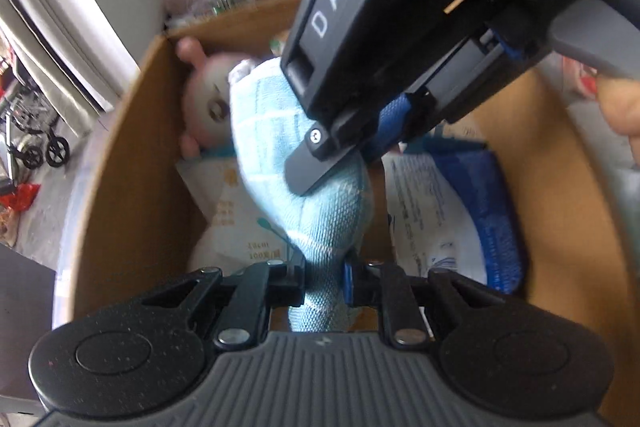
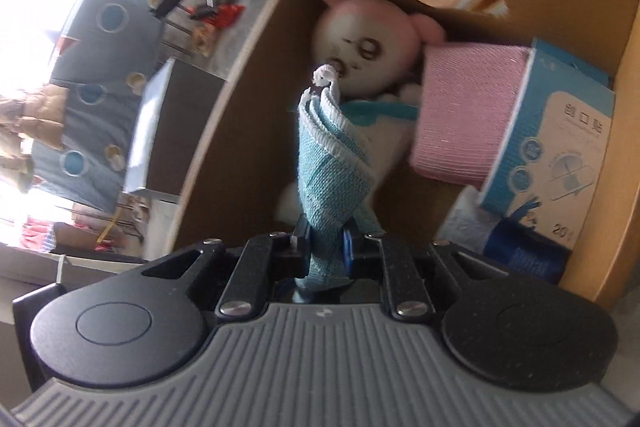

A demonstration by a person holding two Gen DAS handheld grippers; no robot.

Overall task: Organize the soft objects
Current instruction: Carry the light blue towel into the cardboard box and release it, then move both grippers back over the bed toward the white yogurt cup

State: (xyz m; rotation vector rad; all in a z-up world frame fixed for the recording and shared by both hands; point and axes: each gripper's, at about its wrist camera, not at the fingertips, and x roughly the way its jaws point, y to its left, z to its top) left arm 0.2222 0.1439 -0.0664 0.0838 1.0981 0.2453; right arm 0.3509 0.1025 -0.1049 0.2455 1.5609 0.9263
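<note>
Plush toy (image 1: 206, 103) blurred, half behind light-blue towel (image 1: 320, 211).

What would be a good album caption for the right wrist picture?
Right claw clamps a light blue cloth above a cardboard box holding a pink plush toy.

Both grippers' fingers (image 1: 304, 283) on blue cloth (image 1: 320, 219) over box (image 1: 132, 155).

White "DAS" on right gripper (image 1: 320, 147) body, "100" on white packet (image 1: 236, 211), "创口贴" and seemingly "20" on blue box (image 2: 560, 163).
</note>
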